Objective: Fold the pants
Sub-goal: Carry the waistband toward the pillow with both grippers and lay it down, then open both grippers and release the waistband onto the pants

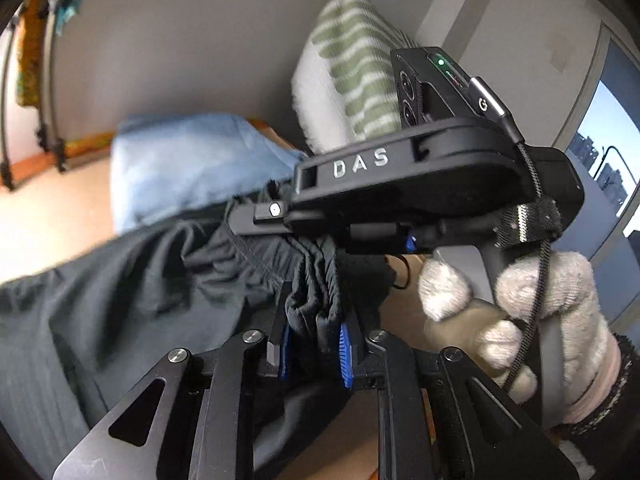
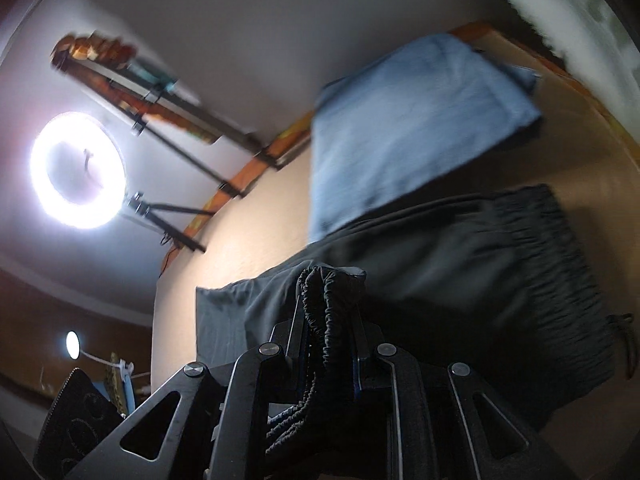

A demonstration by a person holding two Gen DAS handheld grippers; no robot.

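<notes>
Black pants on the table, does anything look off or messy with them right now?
Nothing looks damaged. The black pants are bunched rather than flat: the left gripper and right gripper each pinch a gathered wad of elastic hem. One end overlaps the folded blue cloth, which could get dragged along.

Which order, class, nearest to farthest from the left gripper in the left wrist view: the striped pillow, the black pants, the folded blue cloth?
From the left gripper:
1. Black pants: bunched between its fingers, spreading left.
2. Folded blue cloth: beyond the pants, upper left.
3. Striped pillow: farthest back, upper centre, against the wall, behind the right gripper.
</notes>
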